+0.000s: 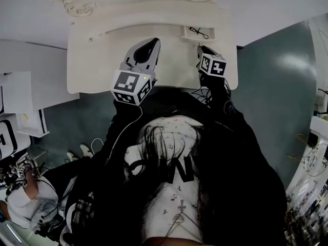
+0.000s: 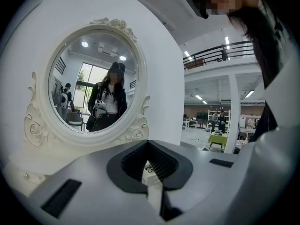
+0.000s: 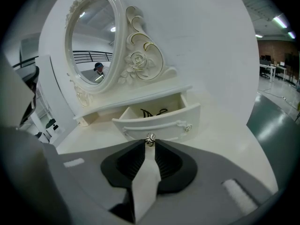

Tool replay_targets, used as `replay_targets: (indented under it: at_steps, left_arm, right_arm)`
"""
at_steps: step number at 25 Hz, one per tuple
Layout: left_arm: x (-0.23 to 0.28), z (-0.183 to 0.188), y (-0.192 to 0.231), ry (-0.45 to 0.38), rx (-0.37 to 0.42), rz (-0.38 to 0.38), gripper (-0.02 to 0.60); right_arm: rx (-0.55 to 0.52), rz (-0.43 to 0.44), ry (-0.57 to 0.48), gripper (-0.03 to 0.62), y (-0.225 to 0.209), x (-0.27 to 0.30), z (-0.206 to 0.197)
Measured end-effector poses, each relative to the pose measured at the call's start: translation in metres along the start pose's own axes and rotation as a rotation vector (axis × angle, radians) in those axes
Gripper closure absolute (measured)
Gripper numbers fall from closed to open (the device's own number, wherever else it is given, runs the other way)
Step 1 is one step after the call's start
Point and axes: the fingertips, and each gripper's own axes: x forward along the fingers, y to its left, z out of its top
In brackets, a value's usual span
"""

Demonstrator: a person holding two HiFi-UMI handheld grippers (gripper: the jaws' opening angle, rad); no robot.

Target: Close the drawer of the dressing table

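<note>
Stood over the dressing table (image 1: 102,70), looking steeply down on it. Found the drawer (image 3: 157,121) standing open on the right-hand part of the worktop (image 3: 225,121), drawn out from under the low shelf (image 3: 140,97) at the foot of the mirror (image 3: 91,41). Saw a thin black thing (image 3: 153,112) lying inside, too small to name.

Held the right gripper (image 3: 150,143) straight at the drawer front, jaws brought fully together with nothing wedged between them. Had the tips right at the small silver knob (image 3: 150,137) in the middle of that front. Could not tell whether pressing on the knob or stopping just short of it. Noted raised trim along the drawer front, with a small ornament (image 3: 187,125) near the right end.

Held the left gripper (image 2: 148,142) over the middle of the worktop, to the left of the drawer and apart from it, aimed at the oval mirror in its carved white frame (image 2: 40,125). Had those jaws closed too, tips meeting, gripping nothing, with only a sliver of white surface showing through the gap behind the tips. Saw in the glass a reflected person (image 2: 108,102) in a dark jacket holding a gripper.

Wore dark clothing, filling the lower part of the head view beneath both marker cubes (image 1: 130,86). Saw teal floor (image 1: 277,86) to the right of the dressing table and white furniture (image 1: 20,101) at the left edge.
</note>
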Motion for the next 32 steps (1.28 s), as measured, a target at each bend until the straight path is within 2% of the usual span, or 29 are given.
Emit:
replay_targets:
  at_steps: [18, 32]
  left_arm:
    - [0.001, -0.004, 0.002, 0.02, 0.004, 0.019, 0.581]
    - [-0.005, -0.007, 0.005, 0.032, 0.008, 0.031, 0.581]
  right_arm:
    - [0.029, 0.036, -0.031, 0.523, -0.005, 0.016, 0.015]
    - [0.013, 0.011, -0.038, 0.523, -0.007, 0.036, 0.032]
